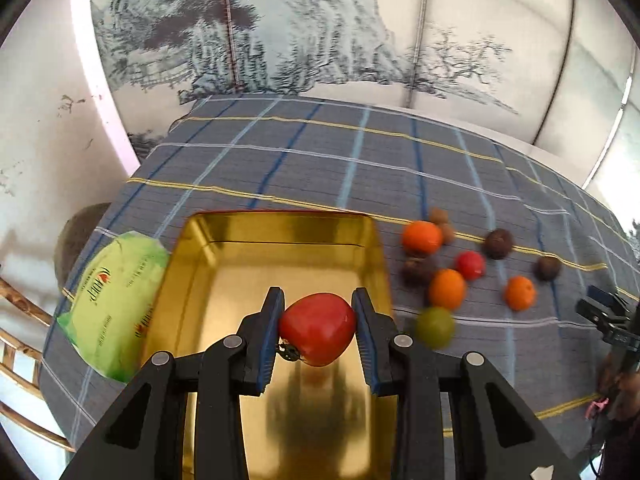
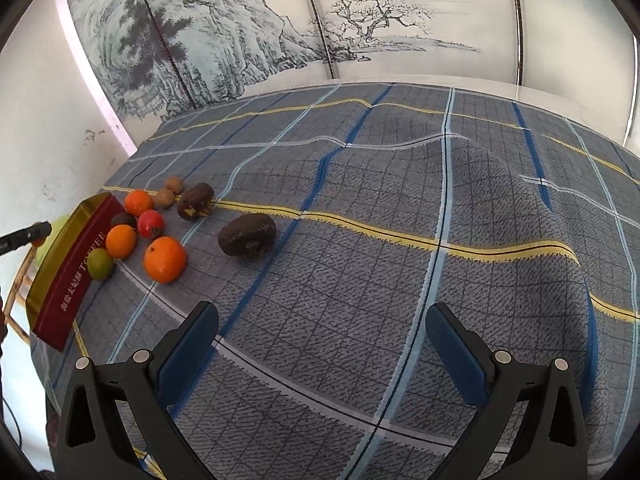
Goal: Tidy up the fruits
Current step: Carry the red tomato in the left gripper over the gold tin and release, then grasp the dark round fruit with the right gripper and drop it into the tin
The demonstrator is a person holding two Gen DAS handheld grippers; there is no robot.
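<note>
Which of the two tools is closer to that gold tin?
The left. The left tool hangs right above the gold tin, gripping a red tomato. The right tool is open, off to the tin's side, past the loose fruit.

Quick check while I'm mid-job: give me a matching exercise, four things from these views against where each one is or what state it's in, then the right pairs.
Things:
1. red tomato
2. gold tin
3. green fruit
4. right tool

Places or states:
A. open, nothing between its fingers
B. on the checked cloth, just outside the tin's wall
C. gripped in the left tool, over the tin
D. sitting on the cloth with nothing lying in it

Pairs: 1-C, 2-D, 3-B, 4-A
</note>
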